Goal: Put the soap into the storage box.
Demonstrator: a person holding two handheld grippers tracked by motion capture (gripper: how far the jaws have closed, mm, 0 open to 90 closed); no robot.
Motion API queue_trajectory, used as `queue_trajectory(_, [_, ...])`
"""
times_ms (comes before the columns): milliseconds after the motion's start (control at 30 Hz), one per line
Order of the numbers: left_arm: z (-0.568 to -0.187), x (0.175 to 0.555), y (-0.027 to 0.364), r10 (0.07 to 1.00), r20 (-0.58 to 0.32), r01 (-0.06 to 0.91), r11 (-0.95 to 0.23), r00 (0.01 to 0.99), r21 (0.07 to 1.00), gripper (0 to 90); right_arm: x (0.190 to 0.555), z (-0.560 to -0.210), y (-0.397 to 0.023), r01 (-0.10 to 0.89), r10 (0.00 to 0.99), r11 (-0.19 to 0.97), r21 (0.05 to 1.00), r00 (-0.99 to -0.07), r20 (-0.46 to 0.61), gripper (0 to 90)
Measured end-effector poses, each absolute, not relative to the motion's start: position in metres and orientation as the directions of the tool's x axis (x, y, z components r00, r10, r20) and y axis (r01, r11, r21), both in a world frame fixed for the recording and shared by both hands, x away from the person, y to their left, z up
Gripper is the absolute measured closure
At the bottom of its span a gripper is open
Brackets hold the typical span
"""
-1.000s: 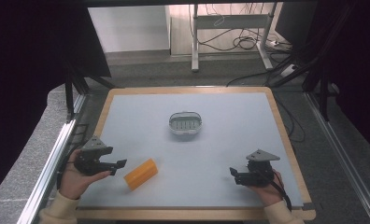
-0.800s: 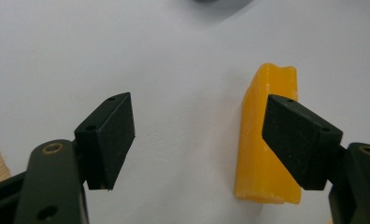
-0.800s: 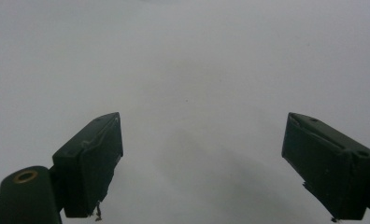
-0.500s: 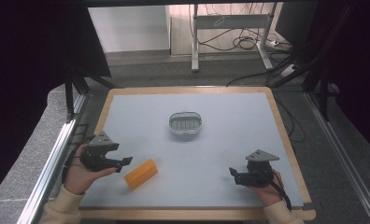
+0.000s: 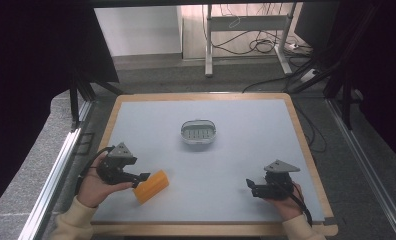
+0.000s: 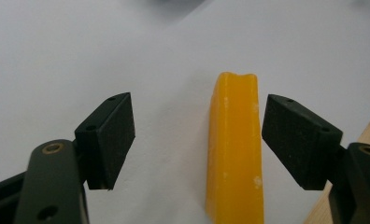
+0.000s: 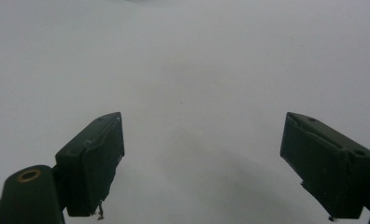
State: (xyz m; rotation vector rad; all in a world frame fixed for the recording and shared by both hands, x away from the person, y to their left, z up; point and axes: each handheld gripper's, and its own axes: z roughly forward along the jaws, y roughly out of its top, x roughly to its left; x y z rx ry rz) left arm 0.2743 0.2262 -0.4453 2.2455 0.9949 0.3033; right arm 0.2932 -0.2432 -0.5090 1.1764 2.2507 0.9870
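Black-jawed and spread wide, the left gripper (image 6: 197, 140) straddles an orange block (image 6: 234, 149) without touching it near the desk's (image 5: 236, 115) front-left corner, while the right gripper (image 7: 202, 163) rests open near the front-right corner.

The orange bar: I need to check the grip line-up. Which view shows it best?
The left gripper view: the orange bar lies between the open left gripper, untouched. The high view shows it small; the right gripper view shows bare table.
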Motion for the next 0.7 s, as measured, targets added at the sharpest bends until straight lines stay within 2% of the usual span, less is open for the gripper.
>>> queue_trajectory(700, [-0.468,0.277,0.197,0.701,-0.059,0.603,-0.565,0.711,0.563,29.2,0.294,-0.510,-0.244,0.545,0.831,0.391,0.742,-0.555,-0.030,14.4])
